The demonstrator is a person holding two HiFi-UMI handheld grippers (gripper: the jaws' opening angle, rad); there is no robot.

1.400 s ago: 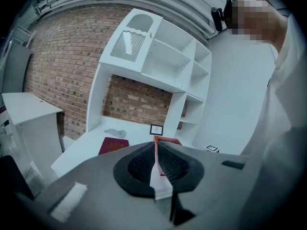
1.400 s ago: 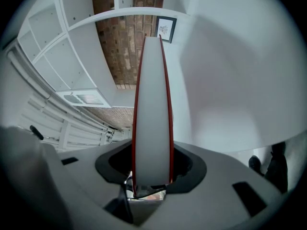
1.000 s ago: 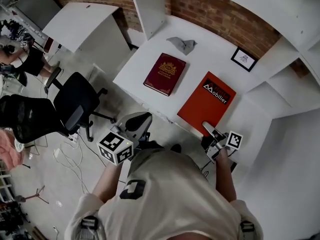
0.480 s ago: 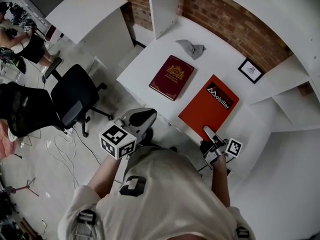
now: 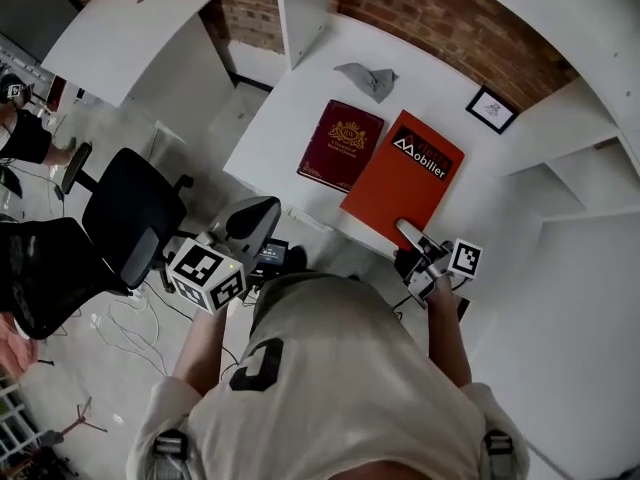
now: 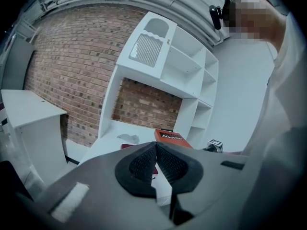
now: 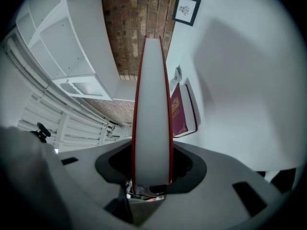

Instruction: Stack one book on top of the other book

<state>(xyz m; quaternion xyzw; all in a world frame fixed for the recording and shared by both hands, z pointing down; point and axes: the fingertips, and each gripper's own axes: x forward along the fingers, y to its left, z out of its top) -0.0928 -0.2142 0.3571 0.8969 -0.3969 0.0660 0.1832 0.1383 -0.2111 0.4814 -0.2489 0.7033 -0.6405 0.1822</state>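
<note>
Head view: your right gripper [image 5: 408, 236] holds the orange book [image 5: 400, 173] by its near edge, on the table [image 5: 290, 118] just beside the maroon book [image 5: 341, 144]; your left gripper [image 5: 255, 216] hangs short of the table's edge.
Left gripper view: jaws pressed together, nothing between them.
Right gripper view: jaws partly apart, clamped on the orange book's edge.

Books: you have two, an orange book [image 5: 403, 176] and a maroon book [image 5: 341, 144].
Grippers: you hold two, the left gripper [image 6: 156, 152] and the right gripper [image 5: 408, 234].
Marker cubes: two, one per gripper.
Desks: two, the book desk [image 5: 290, 118] and a side desk [image 5: 120, 38].
Picture frame [image 5: 491, 109]: one.
Cloth [image 5: 366, 78]: one.
Office chairs: two, a near chair [image 5: 130, 218] and a far chair [image 5: 40, 268].
</note>
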